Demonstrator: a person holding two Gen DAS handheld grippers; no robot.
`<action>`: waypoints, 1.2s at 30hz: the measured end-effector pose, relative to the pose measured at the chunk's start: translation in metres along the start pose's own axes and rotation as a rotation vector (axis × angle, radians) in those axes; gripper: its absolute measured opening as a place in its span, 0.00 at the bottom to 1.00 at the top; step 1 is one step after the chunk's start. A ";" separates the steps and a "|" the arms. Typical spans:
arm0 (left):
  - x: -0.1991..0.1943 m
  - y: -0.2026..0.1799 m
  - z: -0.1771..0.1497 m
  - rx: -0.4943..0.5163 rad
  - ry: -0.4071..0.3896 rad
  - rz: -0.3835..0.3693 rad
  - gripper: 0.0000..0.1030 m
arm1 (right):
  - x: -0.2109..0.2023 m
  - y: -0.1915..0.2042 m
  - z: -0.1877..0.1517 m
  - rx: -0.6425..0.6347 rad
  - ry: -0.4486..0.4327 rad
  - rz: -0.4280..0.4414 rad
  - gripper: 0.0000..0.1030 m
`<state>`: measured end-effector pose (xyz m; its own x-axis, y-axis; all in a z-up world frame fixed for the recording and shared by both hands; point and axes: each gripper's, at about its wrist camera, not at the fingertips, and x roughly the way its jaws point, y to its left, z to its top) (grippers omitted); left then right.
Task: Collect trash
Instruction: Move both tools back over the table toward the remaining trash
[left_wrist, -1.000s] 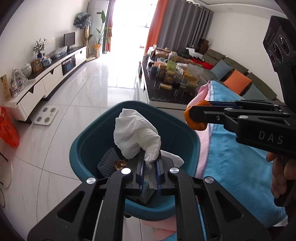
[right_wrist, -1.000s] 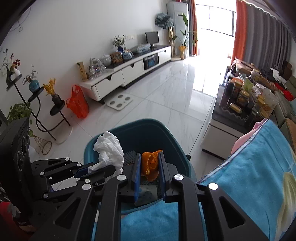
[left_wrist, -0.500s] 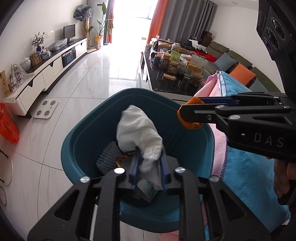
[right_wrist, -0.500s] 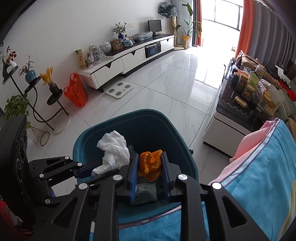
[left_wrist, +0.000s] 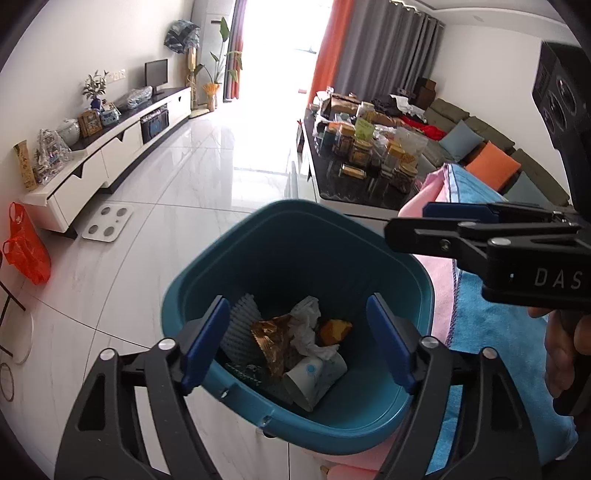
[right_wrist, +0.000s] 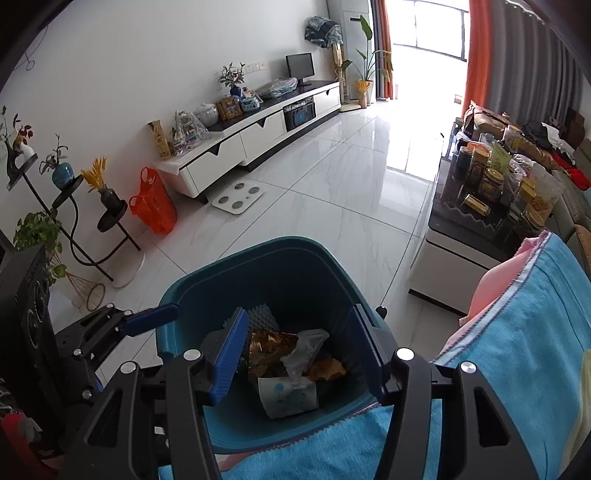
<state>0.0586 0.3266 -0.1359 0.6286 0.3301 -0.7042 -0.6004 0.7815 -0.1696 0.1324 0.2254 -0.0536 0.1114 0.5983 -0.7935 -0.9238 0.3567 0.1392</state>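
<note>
A teal trash bin (left_wrist: 280, 236) stands on the floor beside the blue-covered surface; it also shows in the right wrist view (right_wrist: 273, 254). Inside lie a crumpled white tissue (left_wrist: 306, 325), an orange peel (left_wrist: 334, 330), a gold wrapper (left_wrist: 271, 338), a paper cup (left_wrist: 316, 373) and grey foam (left_wrist: 240, 325). In the right wrist view the tissue (right_wrist: 306, 347) and the peel (right_wrist: 328, 367) lie in the bin. My left gripper (left_wrist: 297, 341) is open and empty above the bin. My right gripper (right_wrist: 301, 360) is open and empty above it too.
A blue and pink towel (right_wrist: 524, 332) covers the surface on the right. A low table with jars (right_wrist: 491, 195) stands beyond. A white TV cabinet (right_wrist: 258, 129), a floor scale (right_wrist: 238, 197), an orange bag (right_wrist: 153, 203) and plant stands (right_wrist: 74, 221) line the left wall.
Both grippers opened. The white tissue dropped from the left gripper and the orange peel from the right gripper into the bin.
</note>
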 end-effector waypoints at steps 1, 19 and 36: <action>-0.003 0.001 0.000 0.000 -0.004 0.002 0.77 | -0.004 0.000 -0.001 0.001 -0.009 -0.004 0.54; -0.099 -0.027 0.011 0.031 -0.172 -0.049 0.94 | -0.104 -0.033 -0.046 0.071 -0.206 -0.115 0.82; -0.158 -0.130 0.005 0.194 -0.258 -0.233 0.94 | -0.219 -0.066 -0.159 0.193 -0.393 -0.356 0.93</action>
<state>0.0397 0.1758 0.0012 0.8554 0.2353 -0.4614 -0.3383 0.9284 -0.1536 0.1105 -0.0436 0.0166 0.5661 0.6266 -0.5356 -0.7249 0.6877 0.0383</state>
